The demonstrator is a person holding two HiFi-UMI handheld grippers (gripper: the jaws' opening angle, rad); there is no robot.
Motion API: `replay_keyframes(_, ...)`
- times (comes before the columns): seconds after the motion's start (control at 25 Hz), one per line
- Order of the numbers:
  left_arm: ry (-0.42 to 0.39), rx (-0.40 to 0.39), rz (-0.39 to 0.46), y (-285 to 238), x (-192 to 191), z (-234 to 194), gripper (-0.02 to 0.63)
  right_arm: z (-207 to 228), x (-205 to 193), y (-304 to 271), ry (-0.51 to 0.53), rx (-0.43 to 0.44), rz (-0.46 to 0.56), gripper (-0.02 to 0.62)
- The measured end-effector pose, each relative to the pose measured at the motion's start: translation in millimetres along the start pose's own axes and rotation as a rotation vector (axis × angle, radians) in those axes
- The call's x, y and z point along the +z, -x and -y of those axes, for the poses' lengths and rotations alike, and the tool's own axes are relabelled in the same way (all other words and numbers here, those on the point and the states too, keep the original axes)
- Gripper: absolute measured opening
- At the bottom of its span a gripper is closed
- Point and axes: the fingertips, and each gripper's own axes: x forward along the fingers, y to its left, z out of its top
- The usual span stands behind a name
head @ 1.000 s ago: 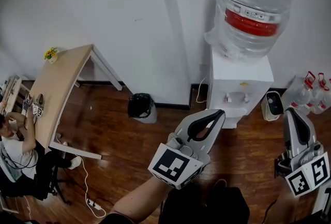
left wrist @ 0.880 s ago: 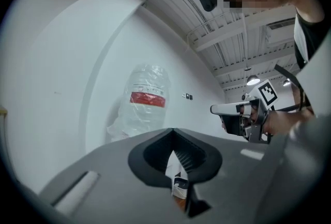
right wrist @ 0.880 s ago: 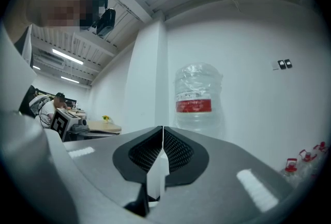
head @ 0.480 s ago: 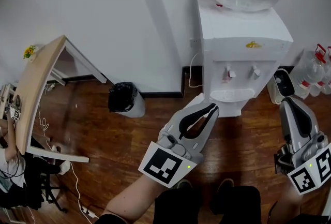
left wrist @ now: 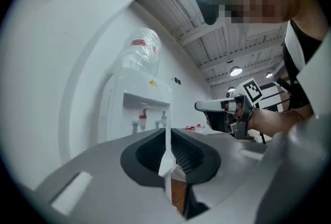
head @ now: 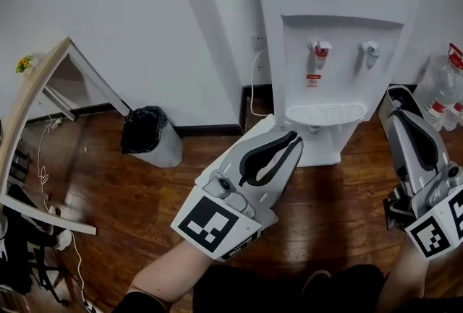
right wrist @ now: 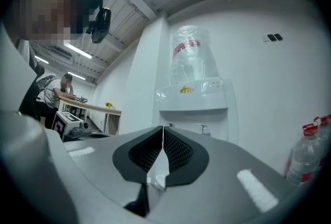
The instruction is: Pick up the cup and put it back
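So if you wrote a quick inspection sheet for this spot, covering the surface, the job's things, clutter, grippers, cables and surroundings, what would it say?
Surface: dark wooden floor; no tabletop in the work area.
Job's things: nothing seen.
Clutter: black bin by the wall; water bottles at far right.
Grippers: left gripper shut, empty; right gripper shut, empty.
Cables: white cord beside the water dispenser; thin cable on the floor by the desk.
Surroundings: white wall; the dispenser's drip tray is bare.
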Motion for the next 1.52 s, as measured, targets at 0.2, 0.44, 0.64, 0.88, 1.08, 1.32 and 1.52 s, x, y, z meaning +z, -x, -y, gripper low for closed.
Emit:
replay_keyframes(0.2,0.025,0.062,0.016,-2.6,-43.1,-7.2,0.023,-1.2,-34.6,1.0,0.012,0.023,0.036,0.008)
replay_keyframes(0.44,0.046,0.112,-0.052,-6.5,-93.1,-13.1,0.023,-2.3,-69.2,-8.7,-0.032,0.06,0.021,0.009)
replay_keyframes(0.64,0.089,0.126,-0.035,-10.4,-126.6,-9.8,0.023,-1.9,-93.7,-7.2,-0.063,0.072,0.005,0.009)
replay_keyframes(0.88,0.085,0.105,-0.051,-12.5,-146.6,-10.6,0.031,5.9,-137.6,-15.0,-0.108,0.021,-0.038,0.034)
replay_keyframes(1.08,0.017,0.1,-0.131,-26.6,-184.7,-12.0,0.032,11.9,-177.3,-20.8,-0.127,0.012,-0.077,0.054)
replay_keyframes(1.32,0.102,0.17,-0.25,-30.6,-246.6,-26.8,0.031,31.1,-233.7,-28.0,-0.169,0.011,-0.164,0.069)
replay_keyframes(1.52,0.089,0.141,-0.326,-29.3,-280.8,-13.6,0.031,43.9,-292.8,-36.0,-0.179,0.005,-0.247,0.081)
